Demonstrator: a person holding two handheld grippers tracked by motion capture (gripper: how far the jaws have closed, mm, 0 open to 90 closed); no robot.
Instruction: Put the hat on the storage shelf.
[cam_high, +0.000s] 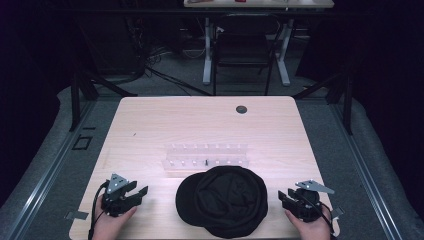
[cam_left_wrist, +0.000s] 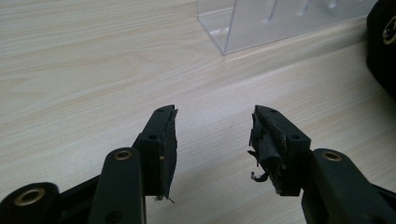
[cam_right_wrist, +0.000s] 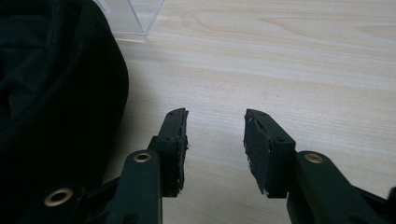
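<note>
Black soft fabric cap (cam_high: 222, 200) lies at the near edge of the counter, centred between both hands, brim side toward the left gripper, crown slumped and creased. Judging by the folds it is light, floppy cloth, not slippery, not fragile; it would sag if lifted from one point, so the stiffer brim or the crown's rim seam looks like the best place to pinch, one side each. Left black two-jaw gripper (cam_high: 131, 194) rests on the counter well left of the cap, fingers (cam_left_wrist: 164, 149) released with a wide gap, nothing between them; pads look frayed in the left gripper view, and the cap's edge (cam_left_wrist: 384, 42) shows at far right there. Right black two-jaw gripper (cam_high: 289, 198) sits just right of the cap, fingers (cam_right_wrist: 257, 144) also spread apart and empty; in the right gripper view the cap's dark cloth (cam_right_wrist: 51, 102) is close beside the left jaw, not touching. Light pale-wood laminate counter (cam_high: 150, 125) is flat, smooth, mostly bare. Just behind the cap stands a clear acrylic stepped rack with small pegs (cam_high: 207, 156), near enough that a lift forward could bump it. Farther back, a small round dark grommet hole (cam_high: 241, 109) in the counter. Beyond the counter: grey carpeted floor (cam_high: 175, 85), a black folding chair (cam_high: 244, 47), white legs of another table, cables, dark surroundings.
</note>
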